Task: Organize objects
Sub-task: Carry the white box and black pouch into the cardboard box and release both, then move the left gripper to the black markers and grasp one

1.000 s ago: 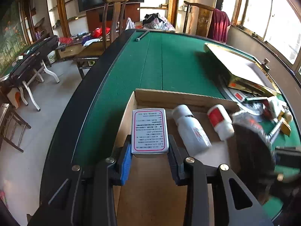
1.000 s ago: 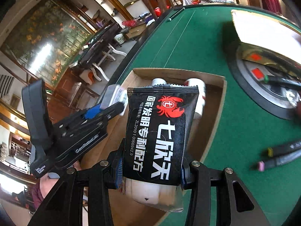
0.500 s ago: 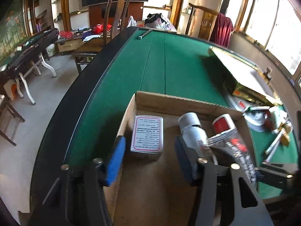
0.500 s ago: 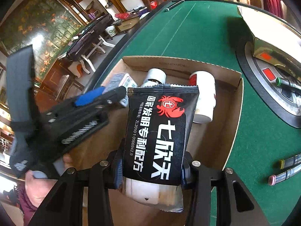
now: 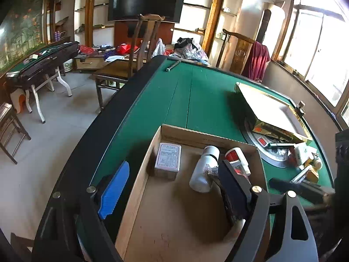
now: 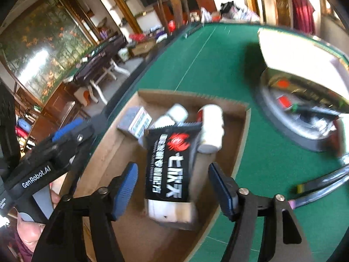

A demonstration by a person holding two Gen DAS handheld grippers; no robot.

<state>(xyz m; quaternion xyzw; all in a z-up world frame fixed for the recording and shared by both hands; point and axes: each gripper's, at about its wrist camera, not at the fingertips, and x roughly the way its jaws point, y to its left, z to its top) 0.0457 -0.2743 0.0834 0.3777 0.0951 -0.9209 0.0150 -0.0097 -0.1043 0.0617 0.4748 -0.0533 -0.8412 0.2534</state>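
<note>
- Green felt table (image 5: pixel 196 100) carries my cardboard box (image 5: pixel 181 131).
- My left gripper (image 5: pixel 174 187): opening, empty, above small carton (image 5: pixel 168 160).
- My right gripper (image 6: pixel 174 187): opening, black pouch (image 6: pixel 169 166) loose between the pads.

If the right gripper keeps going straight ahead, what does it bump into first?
Most likely the black packet, which sits between the opening right gripper fingers with no pad touching it. Behind it lie white bottles in the cardboard box. Blur makes depth uncertain.

1. The black pouch (image 6: pixel 169 170) is smeared by motion; its small print can't be read.
2. The cardboard box (image 5: pixel 139 181) runs off the frame's bottom edge.
3. The red-labelled bottle (image 5: pixel 236 156) is half hidden behind a gripper finger.
</note>
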